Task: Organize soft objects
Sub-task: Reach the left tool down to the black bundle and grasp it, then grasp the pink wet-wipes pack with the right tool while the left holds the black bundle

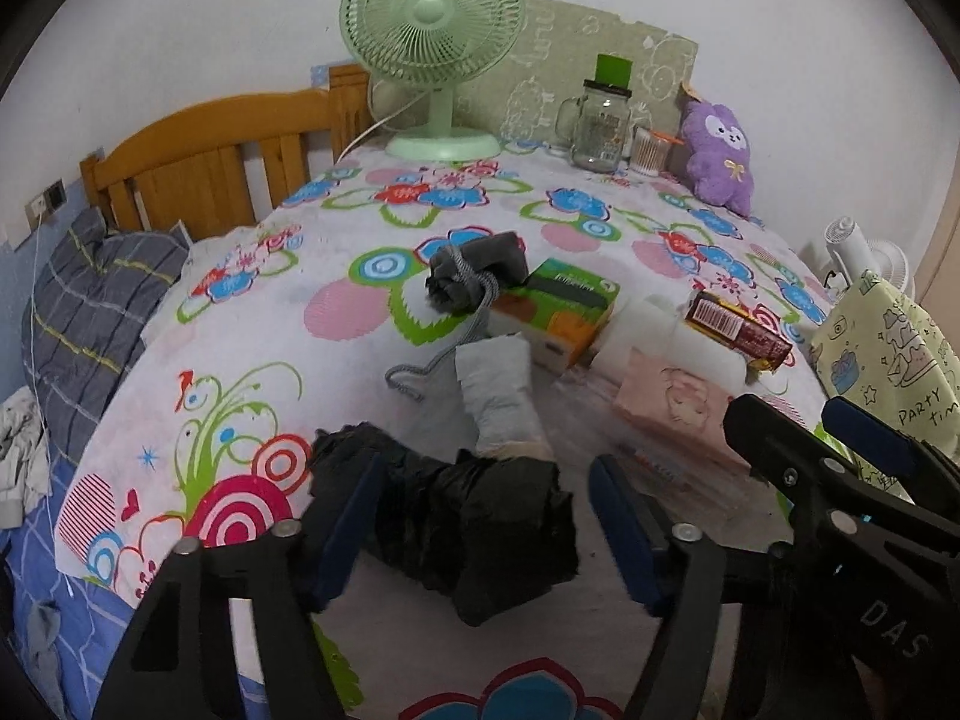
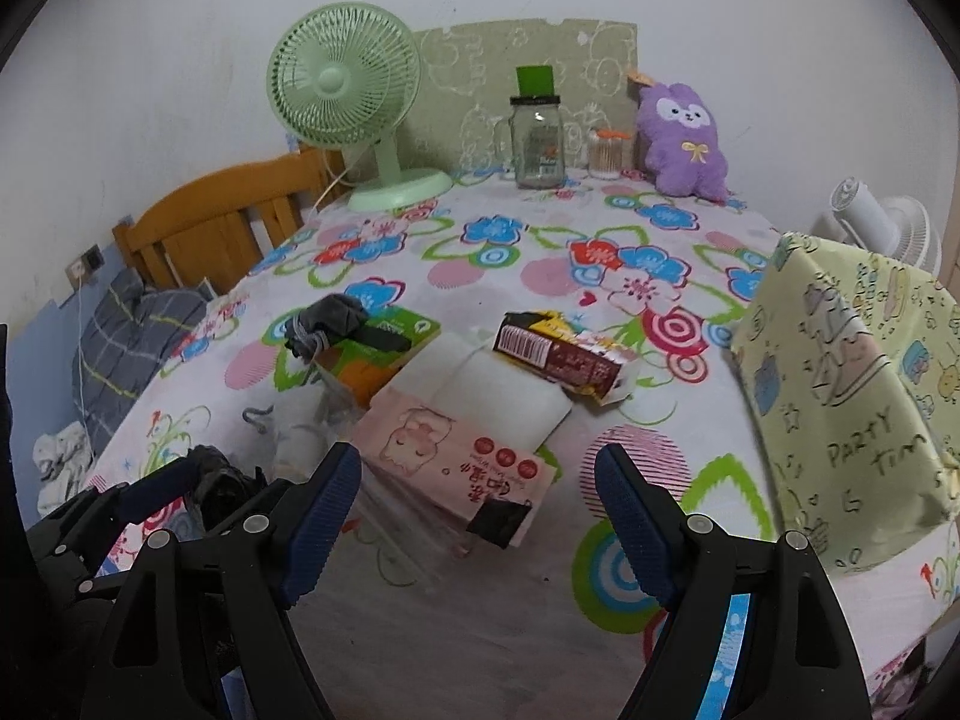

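In the left wrist view we see the left gripper (image 1: 480, 531) low over the flowered tablecloth (image 1: 336, 312). Its jaws stand partly open, one on each side of a black crumpled bundle (image 1: 474, 531) that lies on the cloth. We cannot tell if the pads already press on it. Just behind the bundle lies a white soft packet (image 1: 498, 396), and further back a grey rolled cloth (image 1: 474, 276) rests on a green and orange box (image 1: 558, 312). A pink tissue pack (image 1: 666, 414) lies to the right, near the right gripper (image 1: 816, 438).

In the right wrist view the right gripper (image 2: 477, 516) has its jaws wide open and holds nothing. The pink tissue pack (image 2: 456, 450) lies on the cloth between and just beyond the fingertips. A brown snack packet (image 2: 558, 360) rests on a white pad (image 2: 510, 402) behind it. A yellow printed bag (image 2: 852, 396) stands at the right.
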Tool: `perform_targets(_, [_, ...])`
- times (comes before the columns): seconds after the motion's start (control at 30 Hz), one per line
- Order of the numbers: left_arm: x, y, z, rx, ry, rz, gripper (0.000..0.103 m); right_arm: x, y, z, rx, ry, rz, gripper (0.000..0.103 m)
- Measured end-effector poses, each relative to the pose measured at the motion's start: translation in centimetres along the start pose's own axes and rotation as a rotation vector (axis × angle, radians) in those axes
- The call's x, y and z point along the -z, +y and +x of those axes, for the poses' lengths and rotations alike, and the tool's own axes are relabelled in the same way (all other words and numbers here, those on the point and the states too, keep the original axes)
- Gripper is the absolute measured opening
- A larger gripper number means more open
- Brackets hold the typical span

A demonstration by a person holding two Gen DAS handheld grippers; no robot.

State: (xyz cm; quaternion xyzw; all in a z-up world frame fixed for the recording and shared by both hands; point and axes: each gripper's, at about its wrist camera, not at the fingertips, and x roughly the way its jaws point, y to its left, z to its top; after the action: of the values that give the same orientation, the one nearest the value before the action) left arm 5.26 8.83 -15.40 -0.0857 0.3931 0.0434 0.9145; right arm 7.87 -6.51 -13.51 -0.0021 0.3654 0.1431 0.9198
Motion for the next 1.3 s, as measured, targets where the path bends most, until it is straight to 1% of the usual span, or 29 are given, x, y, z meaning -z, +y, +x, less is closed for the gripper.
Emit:
perform_targets(0.07, [0.0, 0.3, 0.1, 0.007, 0.009, -0.01, 0.059, -0.1, 0.2, 0.4, 0.001, 0.009, -0.005, 0.083])
perform_targets(0.13, [-0.1, 0.5, 0.0, 0.015, 0.004, -0.016, 0.056, -0.2, 0.3, 0.6, -0.001, 0.012, -0.007, 0.083])
perform_targets(0.17, [-0.2, 0.5, -0.1, 0.021, 0.002, -0.015, 0.049, -0.3, 0.4, 0.8, 0.0, 0.012, -0.006, 0.083])
perform_targets(0.2, [-0.3, 0.4, -0.1, 0.025, -0.001, -0.01, 0.045, -0.4, 0.4, 0.9, 0.001, 0.014, -0.01, 0.083])
perform_targets(0.3, [-0.5, 0.2, 0.0, 0.032, -0.002, 0.004, 0.039, -0.8, 0.5, 1.3, 0.002, 0.021, -0.011, 0.083])
perform_targets(0.4, [-0.8, -0.1, 0.4, 0.035, 0.006, 0.025, 0.034, -1.0, 0.6, 1.9, 0.003, 0.036, -0.016, 0.083])
perform_targets(0.67, [-1.0, -1.7, 1.1, 0.026, 0.02, 0.115, 0.034, -1.1, 1.4, 3.8, -0.005, 0.1, -0.033, 0.083])
perform_targets(0.8, [-1.0, -2.0, 1.4, 0.029, 0.029, 0.121, 0.034, -1.0, 1.4, 4.3, 0.001, 0.114, -0.029, 0.08])
perform_targets(0.97, [-0.8, -2.5, 1.5, 0.027, 0.027, 0.134, 0.034, -1.0, 1.6, 4.2, -0.005, 0.111, -0.043, 0.059])
perform_targets(1.0, [-0.8, -2.6, 1.5, 0.026, 0.028, 0.138, 0.034, -1.0, 1.6, 4.1, -0.008, 0.11, -0.049, 0.058])
perform_targets(1.1, [-0.9, -2.8, 1.5, 0.033, 0.033, 0.142, 0.034, -1.1, 1.6, 4.1, -0.018, 0.109, -0.067, 0.058])
perform_targets(1.27, [-1.3, -3.1, 1.7, 0.035, 0.052, 0.157, 0.034, -1.7, 1.4, 4.6, -0.023, 0.126, -0.116, 0.069])
perform_targets(1.3, [-1.3, -3.2, 1.8, 0.035, 0.054, 0.16, 0.034, -1.9, 1.2, 4.9, -0.031, 0.139, -0.12, 0.069])
